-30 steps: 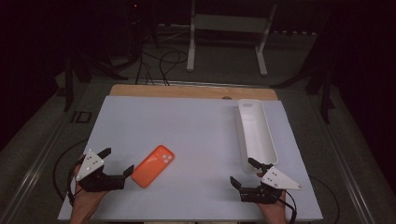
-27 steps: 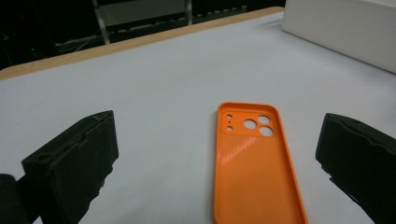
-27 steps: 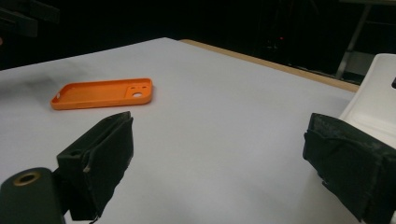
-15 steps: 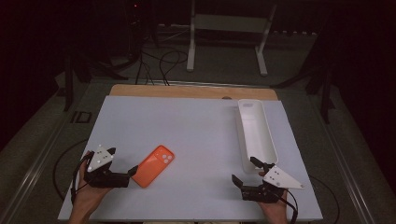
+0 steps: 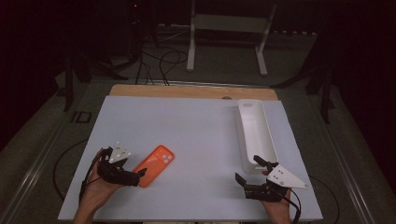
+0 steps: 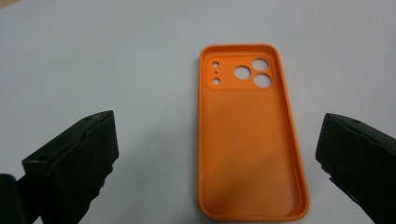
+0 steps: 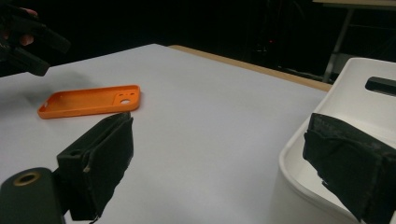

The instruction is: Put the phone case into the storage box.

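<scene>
On the white table (image 5: 187,121), an orange phone case (image 6: 250,135) between the wide-apart jaws of the left gripper (image 6: 219,163) — untouched, flat.

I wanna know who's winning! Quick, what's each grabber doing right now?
Left gripper: open, holding nothing, jaws either side of the orange phone case.
Right gripper: open, holding nothing, beside the white tray.

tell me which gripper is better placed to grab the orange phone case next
Left. The left gripper is open right at the near end of the phone case, jaws either side. The right gripper sits apart, beside the white tray.
</scene>
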### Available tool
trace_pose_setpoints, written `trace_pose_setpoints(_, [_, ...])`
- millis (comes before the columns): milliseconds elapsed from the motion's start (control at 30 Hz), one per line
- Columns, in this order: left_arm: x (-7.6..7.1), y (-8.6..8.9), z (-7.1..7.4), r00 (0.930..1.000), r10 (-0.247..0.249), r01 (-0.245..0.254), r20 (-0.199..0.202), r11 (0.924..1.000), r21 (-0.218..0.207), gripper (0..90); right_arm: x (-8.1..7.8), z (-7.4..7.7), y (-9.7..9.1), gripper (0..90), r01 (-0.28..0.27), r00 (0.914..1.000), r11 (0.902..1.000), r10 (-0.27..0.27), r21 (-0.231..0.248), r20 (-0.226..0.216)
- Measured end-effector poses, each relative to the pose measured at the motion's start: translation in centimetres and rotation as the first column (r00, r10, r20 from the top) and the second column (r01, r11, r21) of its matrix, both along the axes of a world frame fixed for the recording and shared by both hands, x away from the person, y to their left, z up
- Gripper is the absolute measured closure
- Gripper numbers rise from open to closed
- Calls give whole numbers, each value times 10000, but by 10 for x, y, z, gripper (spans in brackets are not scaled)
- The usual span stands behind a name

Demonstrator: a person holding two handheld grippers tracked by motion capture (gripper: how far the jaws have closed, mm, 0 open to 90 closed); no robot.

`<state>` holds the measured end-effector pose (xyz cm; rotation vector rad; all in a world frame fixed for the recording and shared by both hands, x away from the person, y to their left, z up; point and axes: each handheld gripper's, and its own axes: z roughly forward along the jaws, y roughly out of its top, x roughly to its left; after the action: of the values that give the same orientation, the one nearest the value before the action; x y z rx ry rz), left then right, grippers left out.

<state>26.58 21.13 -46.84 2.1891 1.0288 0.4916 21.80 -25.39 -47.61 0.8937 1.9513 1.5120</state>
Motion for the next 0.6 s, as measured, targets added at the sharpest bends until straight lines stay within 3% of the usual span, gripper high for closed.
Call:
trace_pose_setpoints(267, [10, -11, -5, 9974, -251, 287, -680, 9982, 533, 0, 0, 0, -2, 86, -5, 10000, 10000, 5, -62, 35])
trace_pose_setpoints(367, [14, -14, -7, 9942, -376, 436, -1011, 9974, 577, 0, 0, 0, -2, 86, 8, 10000, 10000, -8, -40, 57])
trace_pose_setpoints(600, [20, -20, -10, 9899, -388, 493, -1365, 9960, 748, 0, 0, 0, -2, 86, 24, 10000, 10000, -24, -43, 40])
